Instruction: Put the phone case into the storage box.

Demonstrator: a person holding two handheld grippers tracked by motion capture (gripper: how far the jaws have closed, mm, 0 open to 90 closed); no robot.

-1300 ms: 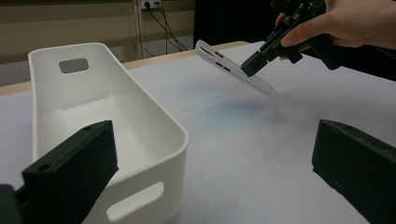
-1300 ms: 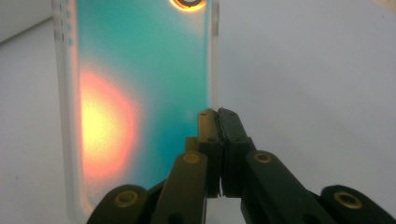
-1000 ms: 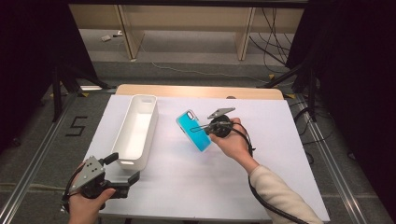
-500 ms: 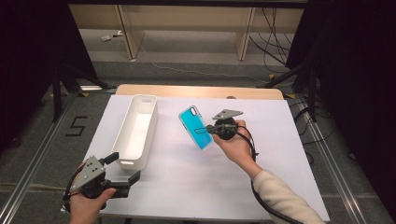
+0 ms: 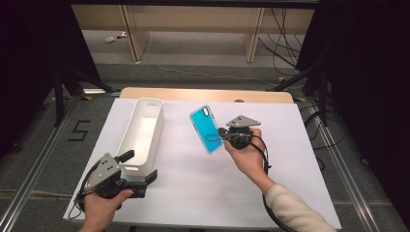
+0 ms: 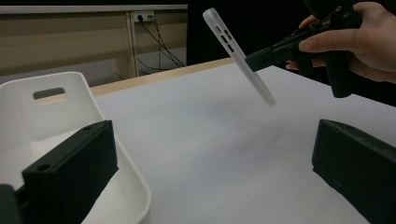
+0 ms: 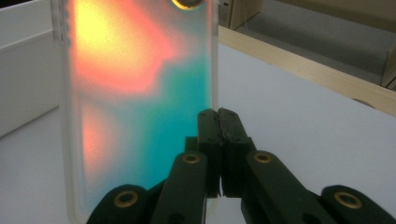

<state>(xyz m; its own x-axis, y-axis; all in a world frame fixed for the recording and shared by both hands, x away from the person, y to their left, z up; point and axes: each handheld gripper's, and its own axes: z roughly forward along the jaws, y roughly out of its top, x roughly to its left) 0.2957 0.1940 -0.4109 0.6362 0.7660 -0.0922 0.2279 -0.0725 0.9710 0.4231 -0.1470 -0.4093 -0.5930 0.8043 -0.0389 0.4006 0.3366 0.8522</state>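
A teal phone case (image 5: 207, 128) hangs tilted over the middle of the white table, held by its right edge in my right gripper (image 5: 220, 137), which is shut on it. In the right gripper view the case (image 7: 140, 93) glows teal and orange, and the closed jaws (image 7: 218, 116) pinch its rim. The left gripper view shows the case (image 6: 238, 53) edge-on, clear of the table. My left gripper (image 5: 140, 166) stands open at the near end of the white bin (image 5: 158, 130), with nothing between its jaws (image 6: 210, 158).
The long white bin (image 6: 46, 112) lies lengthwise on the left of the white table top (image 5: 203, 193) and looks bare inside. A wooden strip (image 5: 203, 94) runs along the table's far edge. Metal rails and cables flank the table.
The right gripper has lifted the phone case a little and tipped it more upright. The left gripper has shifted slightly right and up, closer to the bin's near end.
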